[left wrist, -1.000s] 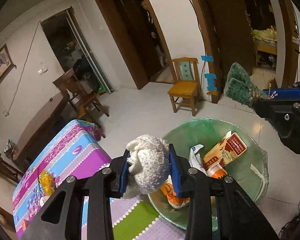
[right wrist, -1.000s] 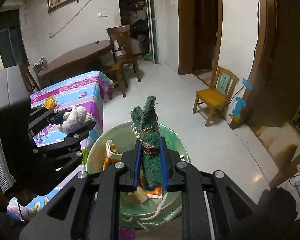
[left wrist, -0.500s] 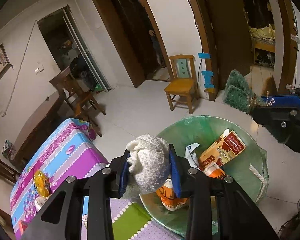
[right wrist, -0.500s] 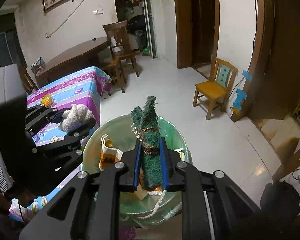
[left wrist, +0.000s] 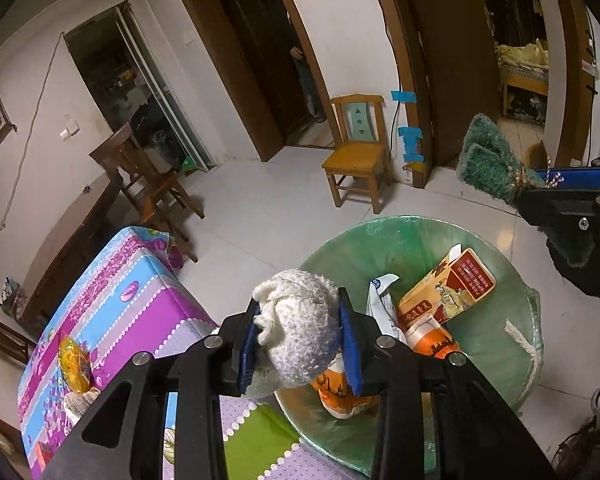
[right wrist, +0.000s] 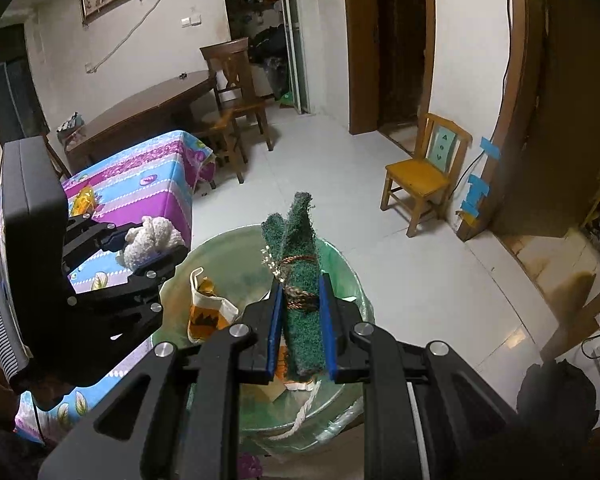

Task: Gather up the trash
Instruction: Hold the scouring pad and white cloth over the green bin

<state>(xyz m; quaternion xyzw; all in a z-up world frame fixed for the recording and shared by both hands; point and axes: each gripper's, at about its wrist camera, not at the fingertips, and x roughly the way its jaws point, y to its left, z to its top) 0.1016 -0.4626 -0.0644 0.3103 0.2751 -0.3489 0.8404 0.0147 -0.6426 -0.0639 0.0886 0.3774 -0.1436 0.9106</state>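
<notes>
- Here we hold the left gripper point(left wrist: 300, 336) with its blue pads pressed narrow on a white knitted cloth ball point(left wrist: 296, 328), which bulges up past the fingertips.
- Just beyond and to the right of that gripper sits the green-lined trash bin point(left wrist: 404, 236), and only our left view looks down into it: a red and tan carton point(left wrist: 448, 288), a white wrapper point(left wrist: 382, 292) and an orange package point(left wrist: 432, 338) lie inside.
- Our left view also catches a white cord point(left wrist: 526, 344) draped on the bin's right side, and a person standing in the far dark doorway point(left wrist: 296, 52).
- From our right view, the bin's contents are mostly hidden behind the fingers; we see just an orange and white pouch point(right wrist: 206, 308) to the left of them.
- Our right gripper point(right wrist: 302, 320) is nearly closed, clamping a rolled green scouring pad point(right wrist: 300, 272) tied with brown twine, upright between the pads and directly over the bin.
- In the right view the left gripper appears from the side, off to the left, with the cloth ball over the bin's edge beside the colourful tablecloth point(right wrist: 140, 176).
- In the left view the right gripper pokes in from the right, the green pad sticking out above the bin's far rim.
- Beyond both grippers, a small yellow wooden chair point(right wrist: 424, 172) stands on the white tiled floor.
</notes>
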